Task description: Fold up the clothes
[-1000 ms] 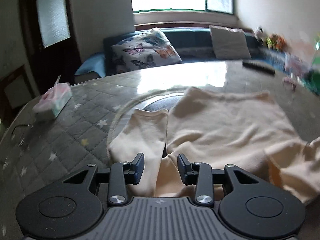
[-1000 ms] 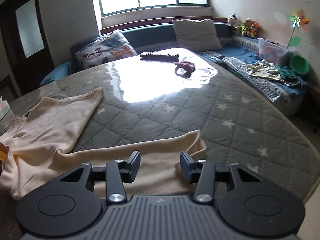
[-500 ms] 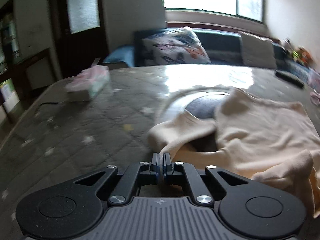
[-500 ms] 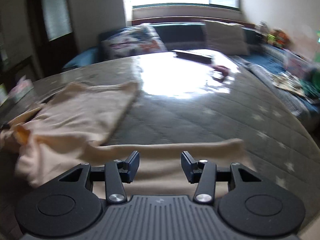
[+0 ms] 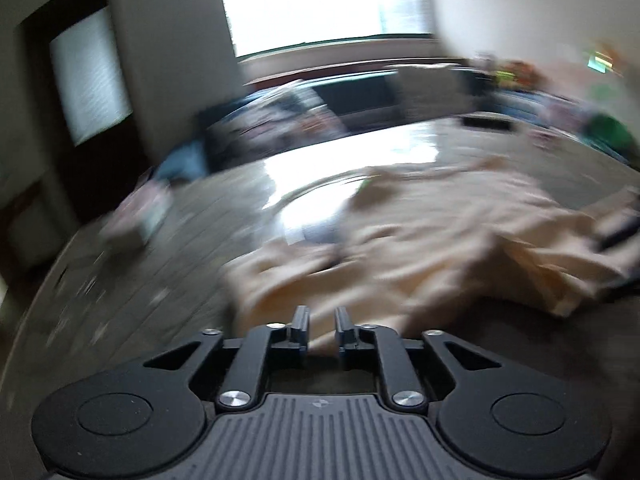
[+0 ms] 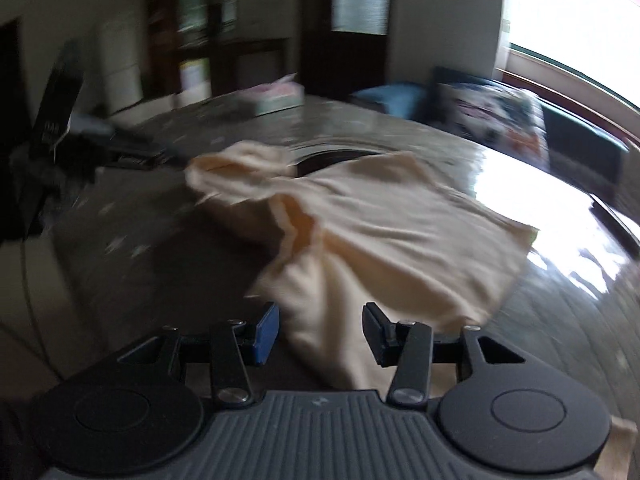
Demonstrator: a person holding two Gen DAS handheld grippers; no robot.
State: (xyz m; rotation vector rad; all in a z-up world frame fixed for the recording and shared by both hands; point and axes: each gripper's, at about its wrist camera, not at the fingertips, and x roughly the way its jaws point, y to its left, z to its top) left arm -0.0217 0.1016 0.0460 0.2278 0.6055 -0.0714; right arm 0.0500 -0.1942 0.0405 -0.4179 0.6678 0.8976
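My left tool (image 5: 322, 330) sits low in the centre of its own view, and its jaws have just been easing apart from a tight close; a narrow gap stands between the pads, with the near edge of the cream garment (image 5: 420, 248) showing in that gap, though the blur keeps me from telling whether the cloth touches either pad. The garment lies rumpled across the middle and right of that view on the quilted star-patterned counter (image 5: 132, 280), one sleeve-like fold reaching toward the lower centre. A tissue box (image 5: 140, 220) is a smear at the left middle, and a bright window (image 5: 320, 4) fills the top. My right tool (image 6: 320, 330) is spread wide in the lower centre of its view, its blue pads (image 6: 267, 330) standing clear on either side of a hanging fold of the same cream garment (image 6: 380, 240); the cloth passes between the pads without either one pressing it. From there the garment spreads up and right over the counter (image 6: 132, 248), bunched into a knot toward the upper left. In that view the tissue box (image 6: 276, 96) rests near the far edge at upper centre, a butterfly-print cushion (image 6: 492, 116) sits at the upper right, and my other tool (image 6: 100, 136) shows dark and blurred at the left edge.
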